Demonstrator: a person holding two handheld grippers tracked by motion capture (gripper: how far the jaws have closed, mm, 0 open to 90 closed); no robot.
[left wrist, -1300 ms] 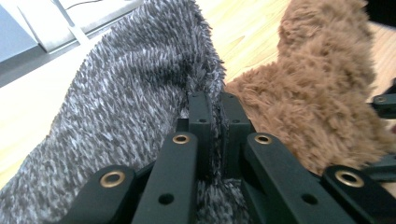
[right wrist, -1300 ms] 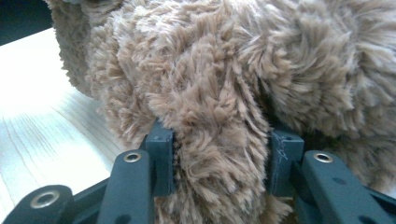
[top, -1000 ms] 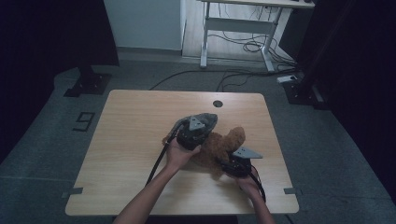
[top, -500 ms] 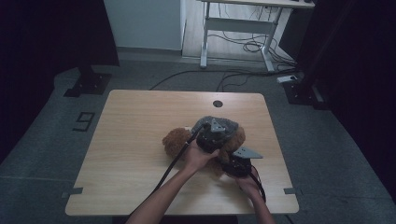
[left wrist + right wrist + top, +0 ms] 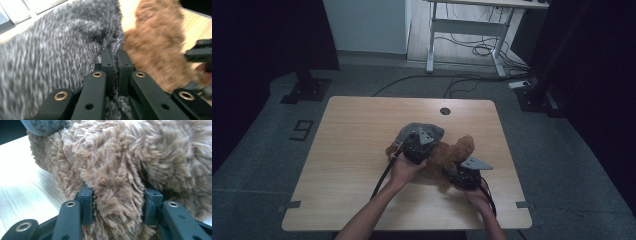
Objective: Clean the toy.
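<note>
Near the tabletop's point(image 5: 362, 150) centre, toward its right edge, brown plush toy point(image 5: 451, 155) lies flat, long axis running roughly from near-left to far-right corner; one limb points at the far-right corner. Grey fuzzy cloth point(image 5: 412, 131) drapes over its far-left end. Left gripper point(image 5: 114, 62): jaws nearly together, clamped on a thin fold of the grey cloth, seen close in the left gripper view; in the high view it sits over the toy's left part point(image 5: 416, 148). Right gripper point(image 5: 117, 207): jaws part-way apart, clamped on a thick wad of brown fur; in the high view it sits at the toy's near-right end point(image 5: 464, 176).
</note>
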